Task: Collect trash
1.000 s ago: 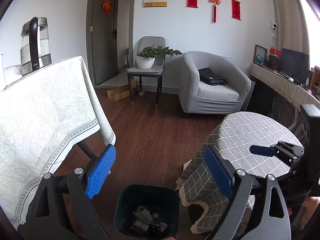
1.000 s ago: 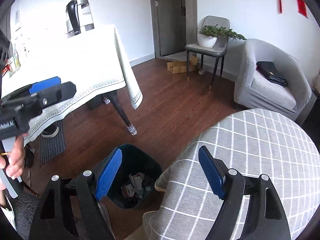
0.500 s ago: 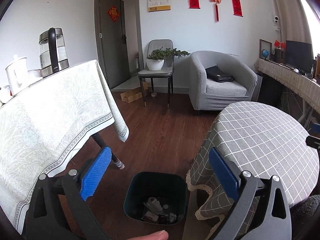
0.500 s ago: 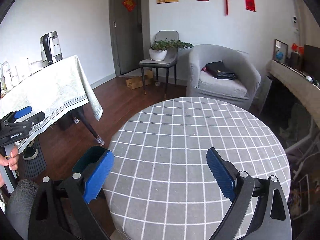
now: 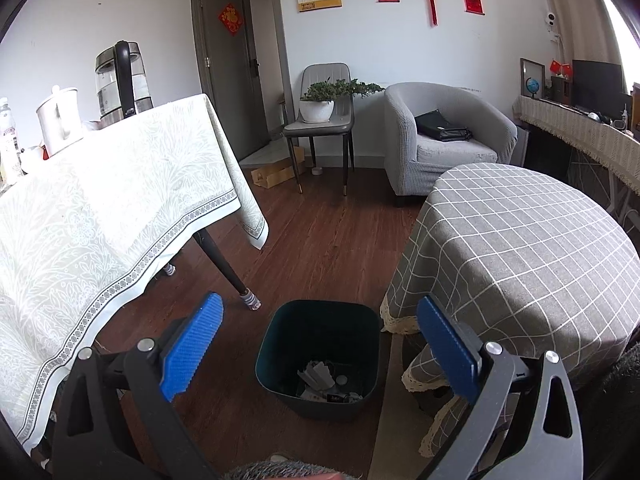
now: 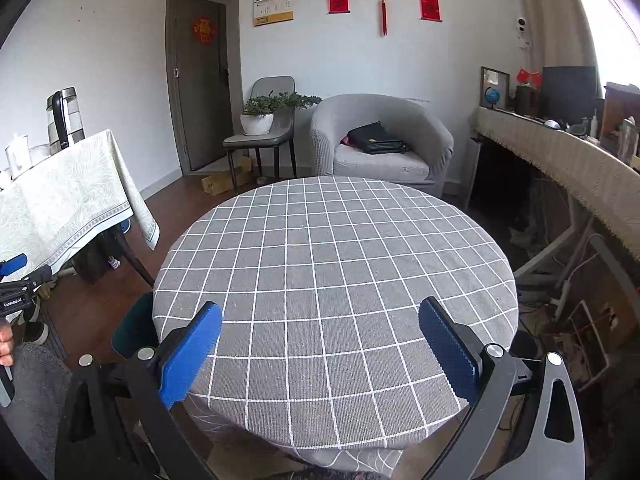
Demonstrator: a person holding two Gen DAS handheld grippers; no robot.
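Note:
A dark teal trash bin stands on the wood floor between the two tables, with several crumpled paper scraps inside. My left gripper is open and empty, held above and just in front of the bin. My right gripper is open and empty, over the near edge of the round table with the grey checked cloth. The bin's edge shows at the left of that table in the right wrist view. The left gripper's tip shows at the far left there.
A table with a pale patterned cloth stands left, with a kettle and a white jug. Behind are a grey armchair with a black bag, a chair with a potted plant, and a long sideboard on the right.
Both grippers have risen and pulled back. The right view swung from the bin and floor to over the round table. The left view shows more of the bin and both tables.

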